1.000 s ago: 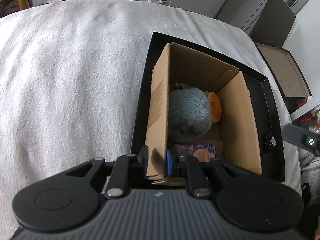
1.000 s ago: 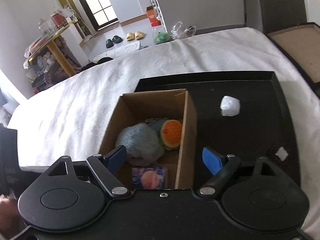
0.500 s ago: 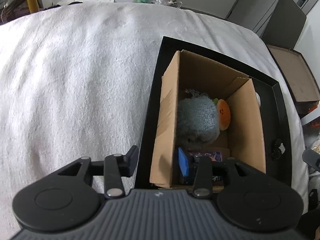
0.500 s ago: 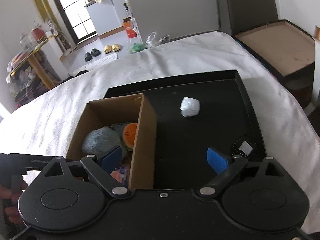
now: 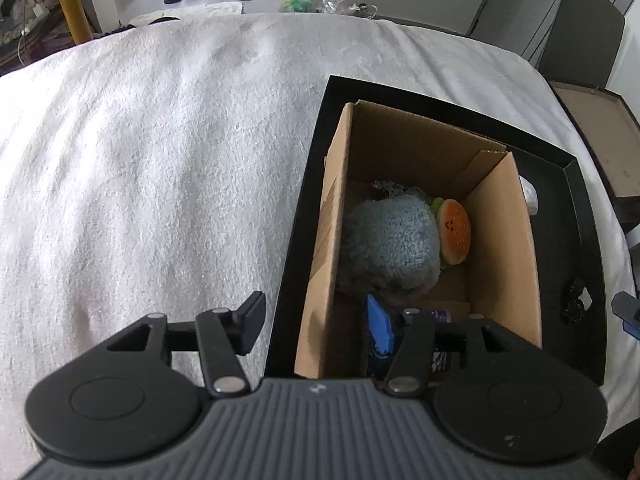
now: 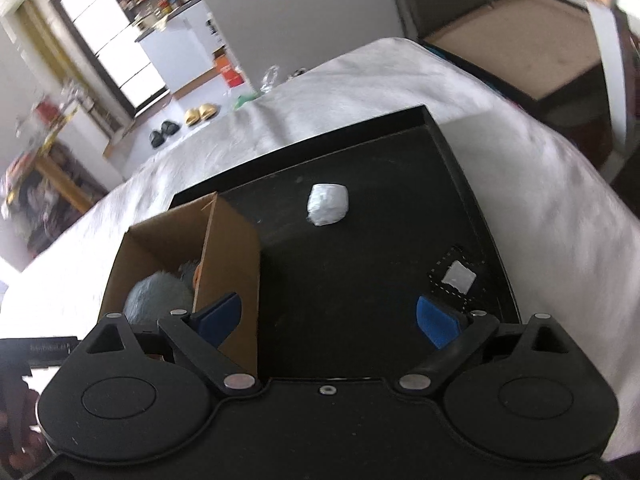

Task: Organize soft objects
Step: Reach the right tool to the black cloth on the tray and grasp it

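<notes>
Cardboard box (image 5: 420,248), centre-right of left view, standing in black tray (image 6: 460,168); contains grey-blue plush (image 5: 390,240), burger plush (image 5: 454,232).
White soft bundle (image 6: 327,204), upper centre of right view, loose on tray.
Black pouch (image 6: 458,278), lower right.
Left gripper (image 5: 316,320): spread, straddling box wall, empty.
Right gripper (image 6: 326,320): spread, empty.
Next: probably fetch bundle; centre, descend squarely, close gently.

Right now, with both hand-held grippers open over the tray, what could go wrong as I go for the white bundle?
1. The left hand-held gripper straddles the cardboard box wall; moving it sideways could tip or drag the box.
2. The right hand-held gripper has one finger beside the box's side, so reaching for the white bundle may clip it.
3. The black pouch lies near the right finger and might snag.
</notes>
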Demonstrator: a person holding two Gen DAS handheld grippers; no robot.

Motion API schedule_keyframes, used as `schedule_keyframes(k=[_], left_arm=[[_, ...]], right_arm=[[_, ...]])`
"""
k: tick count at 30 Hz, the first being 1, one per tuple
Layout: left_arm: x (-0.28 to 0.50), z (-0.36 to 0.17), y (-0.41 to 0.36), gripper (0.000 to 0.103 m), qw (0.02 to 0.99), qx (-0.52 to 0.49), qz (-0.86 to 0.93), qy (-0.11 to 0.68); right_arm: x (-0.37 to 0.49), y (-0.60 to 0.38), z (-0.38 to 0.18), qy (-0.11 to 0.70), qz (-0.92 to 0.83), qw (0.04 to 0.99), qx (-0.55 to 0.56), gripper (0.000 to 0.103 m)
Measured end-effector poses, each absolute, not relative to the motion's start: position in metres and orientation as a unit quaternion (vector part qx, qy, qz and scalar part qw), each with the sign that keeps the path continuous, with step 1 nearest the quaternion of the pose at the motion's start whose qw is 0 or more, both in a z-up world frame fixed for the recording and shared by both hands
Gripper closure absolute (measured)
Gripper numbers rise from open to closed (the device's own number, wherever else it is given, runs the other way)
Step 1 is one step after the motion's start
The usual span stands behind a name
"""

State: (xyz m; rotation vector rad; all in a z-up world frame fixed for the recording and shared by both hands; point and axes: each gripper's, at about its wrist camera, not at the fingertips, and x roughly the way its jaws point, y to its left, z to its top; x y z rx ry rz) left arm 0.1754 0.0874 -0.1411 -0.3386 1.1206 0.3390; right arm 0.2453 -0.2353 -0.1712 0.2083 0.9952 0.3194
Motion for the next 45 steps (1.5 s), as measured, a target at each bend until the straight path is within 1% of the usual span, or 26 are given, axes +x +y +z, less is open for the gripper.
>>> schedule_keyframes(k=[5,9,11,24,30,34,36,37,38,41,45], left_arm=[[0.183,-0.140,0.081,0.048,0.818,-0.166,0.166,0.525],[0.191,-0.143,0.074,0.048,0.815,-0.151,0.179,0.531],[0.193,-0.145,0.072,0.048,0.811,-0.144,0.186,0.536],[0.203,-0.152,0.057,0.048,0.800,-0.110,0.206,0.553],[0.210,-0.160,0.049,0.048,0.789,-0.104,0.217,0.565],[0.212,-0.163,0.046,0.048,0.787,-0.095,0.219,0.570],[0.212,-0.164,0.047,0.048,0.786,-0.093,0.222,0.570],[0.212,-0.165,0.048,0.048,0.785,-0.092,0.223,0.571],[0.212,-0.165,0.049,0.048,0.784,-0.091,0.224,0.571],[0.210,-0.165,0.052,0.048,0.783,-0.093,0.227,0.572],[0.208,-0.162,0.056,0.048,0.785,-0.090,0.225,0.570]], right_arm=[[0.256,-0.243,-0.187,0.490,0.114,0.860,0.091,0.010],[0.268,-0.247,-0.201,0.502,0.095,0.855,0.095,0.016],[0.274,-0.251,-0.209,0.506,0.084,0.852,0.100,0.021],[0.294,-0.274,-0.243,0.522,0.032,0.841,0.137,0.021],[0.300,-0.272,-0.255,0.527,0.024,0.841,0.121,0.022],[0.302,-0.268,-0.260,0.528,0.031,0.842,0.108,0.030],[0.303,-0.266,-0.260,0.523,0.028,0.846,0.098,0.038],[0.302,-0.266,-0.260,0.522,0.026,0.848,0.092,0.047],[0.302,-0.265,-0.260,0.520,0.022,0.850,0.084,0.059],[0.303,-0.264,-0.259,0.517,0.025,0.851,0.082,0.070],[0.301,-0.270,-0.257,0.521,0.038,0.846,0.108,0.075]])
